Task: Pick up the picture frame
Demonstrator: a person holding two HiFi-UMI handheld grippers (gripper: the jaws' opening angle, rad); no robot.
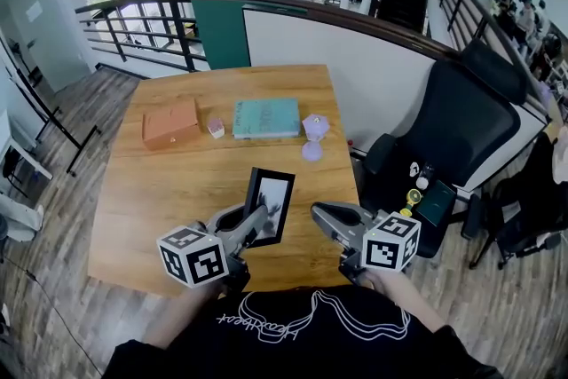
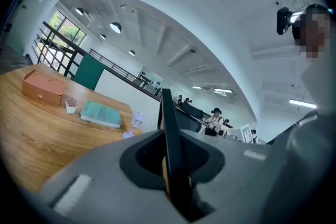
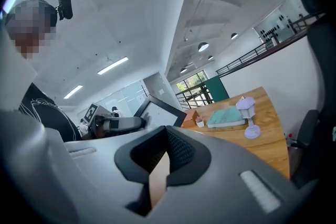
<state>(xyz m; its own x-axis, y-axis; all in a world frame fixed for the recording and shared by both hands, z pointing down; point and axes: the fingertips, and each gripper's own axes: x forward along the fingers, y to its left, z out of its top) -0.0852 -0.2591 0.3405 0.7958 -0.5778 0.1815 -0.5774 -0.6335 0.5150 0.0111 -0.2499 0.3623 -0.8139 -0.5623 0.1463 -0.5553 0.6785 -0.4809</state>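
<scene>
- Across the middle of the head view spreads the wooden worktop (image 1: 177, 182). Its near edge, at 6 o'clock, is the part where both hands work.
- Far back, toward 12 o'clock, lie a teal book (image 1: 266, 117) and, at its 9 o'clock, an orange box (image 1: 170, 123). Both are well apart from the action.
- Near the front edge stands the picture frame (image 1: 271, 204), upright. Its long axis runs from 12 to 6 o'clock with the top leaning slightly toward 1 o'clock. It looks to be clear of the surface, though the head view does not settle that.
- At the frame's 7 o'clock sits the left hand-held gripper (image 1: 256, 225), clamped on the frame's left border. In its own view the frame shows edge-on between the pads.
- To the frame's 3 o'clock, just beside it but not touching, is the right hand-held gripper (image 1: 321, 214). Its jaws are closed on nothing, and from it the frame lies toward 10 o'clock.
- So the left hand alone carries the frame. Any further lift depends, I judge, on that one side grip keeping the long axis from swinging.
- Smallest are a lilac lamp (image 1: 314, 138) and a tiny pot plant (image 1: 216, 129), flanking the book.
</scene>
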